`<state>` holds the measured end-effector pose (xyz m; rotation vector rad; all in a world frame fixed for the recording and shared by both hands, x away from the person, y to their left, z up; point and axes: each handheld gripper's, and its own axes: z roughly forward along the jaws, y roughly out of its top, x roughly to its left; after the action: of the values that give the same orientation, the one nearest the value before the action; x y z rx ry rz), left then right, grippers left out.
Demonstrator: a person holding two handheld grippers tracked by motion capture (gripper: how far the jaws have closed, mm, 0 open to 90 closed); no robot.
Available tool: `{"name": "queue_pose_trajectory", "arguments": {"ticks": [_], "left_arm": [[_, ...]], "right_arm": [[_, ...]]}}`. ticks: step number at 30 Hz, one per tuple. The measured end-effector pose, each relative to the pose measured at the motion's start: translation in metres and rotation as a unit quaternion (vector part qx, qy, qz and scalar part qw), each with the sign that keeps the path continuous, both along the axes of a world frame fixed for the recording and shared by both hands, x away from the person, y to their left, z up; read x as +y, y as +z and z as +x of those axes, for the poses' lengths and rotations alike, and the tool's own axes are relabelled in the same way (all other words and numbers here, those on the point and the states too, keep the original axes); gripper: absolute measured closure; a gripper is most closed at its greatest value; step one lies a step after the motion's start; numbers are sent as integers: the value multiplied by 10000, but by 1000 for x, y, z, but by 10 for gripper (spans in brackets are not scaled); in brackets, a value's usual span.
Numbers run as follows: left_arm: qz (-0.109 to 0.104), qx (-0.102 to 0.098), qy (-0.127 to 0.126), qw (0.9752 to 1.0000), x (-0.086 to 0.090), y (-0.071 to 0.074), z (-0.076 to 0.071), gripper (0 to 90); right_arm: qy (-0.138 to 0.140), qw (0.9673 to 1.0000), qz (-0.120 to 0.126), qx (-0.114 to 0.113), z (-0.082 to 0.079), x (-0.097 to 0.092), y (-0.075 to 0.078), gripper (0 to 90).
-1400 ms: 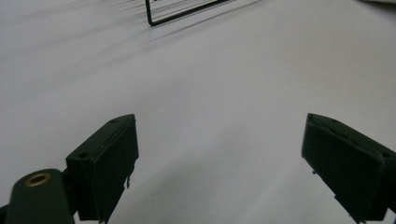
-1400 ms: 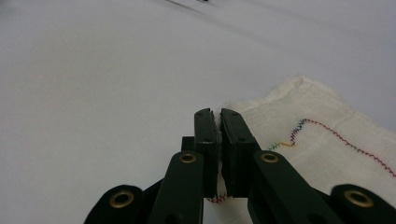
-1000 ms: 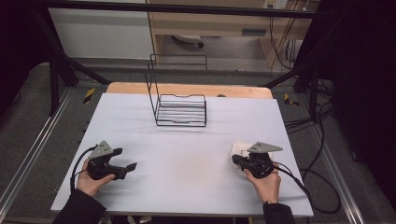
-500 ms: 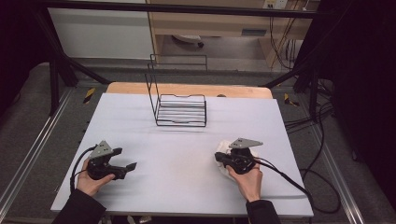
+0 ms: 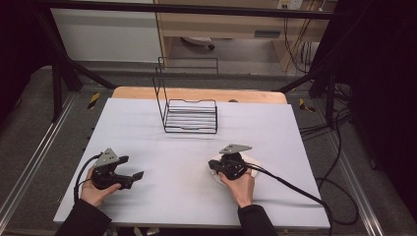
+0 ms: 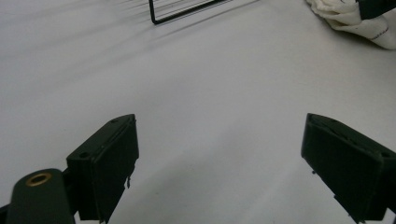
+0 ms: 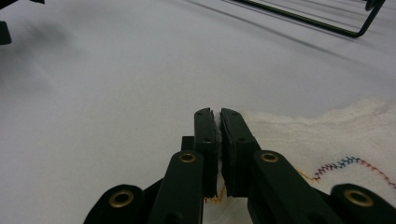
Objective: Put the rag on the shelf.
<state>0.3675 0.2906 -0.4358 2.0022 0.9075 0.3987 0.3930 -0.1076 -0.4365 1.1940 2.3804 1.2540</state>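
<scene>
a pale grey table top (image 5: 162, 147) on a wooden table stands on dark flooring, a black wire rack (image 5: 189, 114) at its far middle. the right gripper (image 7: 217, 122) pinches a white cloth with coloured stitching (image 7: 327, 140) near right; that stitching shows in its own view. the left gripper (image 6: 219, 154), near left, is spread wide, holding nothing.

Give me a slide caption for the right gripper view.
Right gripper clamped on the edge of a white cloth with coloured stitching, on the pale table.

Dark sleeves cover both forearms; each black, brass-riveted two-jaw gripper (image 5: 129, 175) (image 5: 214, 166) carries a grey three-cornered plate, trailing a black cable toward five o'clock.
</scene>
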Motion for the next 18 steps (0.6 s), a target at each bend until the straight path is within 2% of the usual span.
{"name": "queue_pose_trajectory", "arguments": {"ticks": [4, 15, 18], "left_arm": [[7, 1, -3, 10000, 0, 0, 0, 110], [17, 7, -8, 10000, -1, 0, 0, 110], [18, 6, -10, 10000, -1, 0, 0, 110]], "right_arm": [[4, 10000, -29, 24, 1, 2, -5, 856], [39, 10000, -40, -14, 1, 3, -7, 834], [-5, 9993, 343, -140, 0, -2, -1, 704]]}}
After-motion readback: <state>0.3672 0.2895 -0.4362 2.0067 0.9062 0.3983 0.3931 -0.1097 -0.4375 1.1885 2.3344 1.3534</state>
